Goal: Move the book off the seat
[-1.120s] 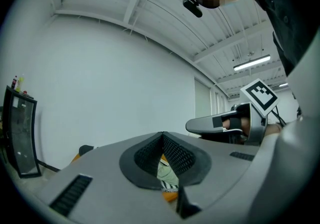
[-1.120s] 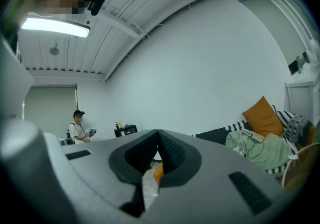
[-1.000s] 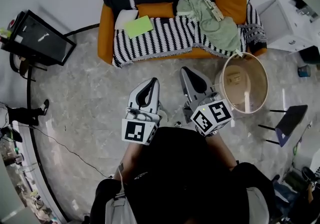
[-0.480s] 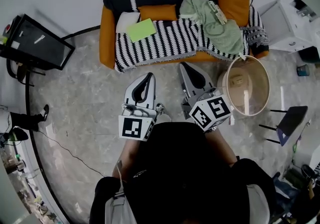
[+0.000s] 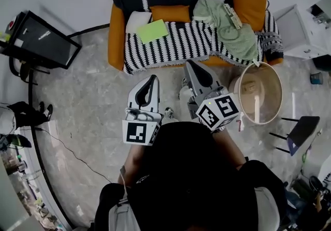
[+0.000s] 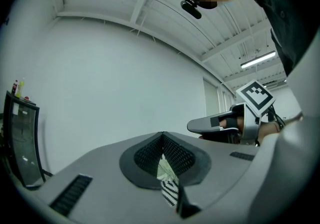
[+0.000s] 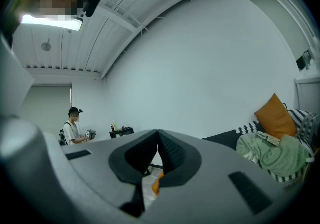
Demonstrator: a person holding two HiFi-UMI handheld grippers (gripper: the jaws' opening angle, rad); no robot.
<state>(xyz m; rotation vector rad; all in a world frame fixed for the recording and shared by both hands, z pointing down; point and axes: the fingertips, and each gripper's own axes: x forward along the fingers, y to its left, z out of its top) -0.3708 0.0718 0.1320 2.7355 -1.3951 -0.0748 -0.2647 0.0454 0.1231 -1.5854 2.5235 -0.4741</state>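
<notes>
The left gripper (image 5: 151,78) and right gripper (image 5: 188,63) are pointing level toward 12 o'clock. Each has its jaws pressed together, with nothing between them. Bare floor (image 5: 88,106) is lying between them and the sofa (image 5: 116,44), and nothing is standing in the way. At 3 o'clock of the right gripper a round basket (image 5: 273,76) is sitting on the floor, just beside the sofa's front. A tan lump (image 5: 248,87) and a pale stick (image 5: 256,107) are lying in it (too small to tell what they are). A dark chair (image 5: 300,129) is standing at 4 o'clock and a screen (image 5: 41,39) at 10 o'clock. A striped blanket (image 5: 191,44) is covering the sofa's seat. The green book (image 5: 152,31) is lying flat on the blanket at 12 o'clock of the left gripper, just beside a white pillow (image 5: 137,19) and an orange cushion (image 5: 169,13). A green cloth (image 5: 230,28) is sprawling at 1 o'clock, well apart from the book. A white cabinet (image 5: 300,31) is standing at 2 o'clock.
</notes>
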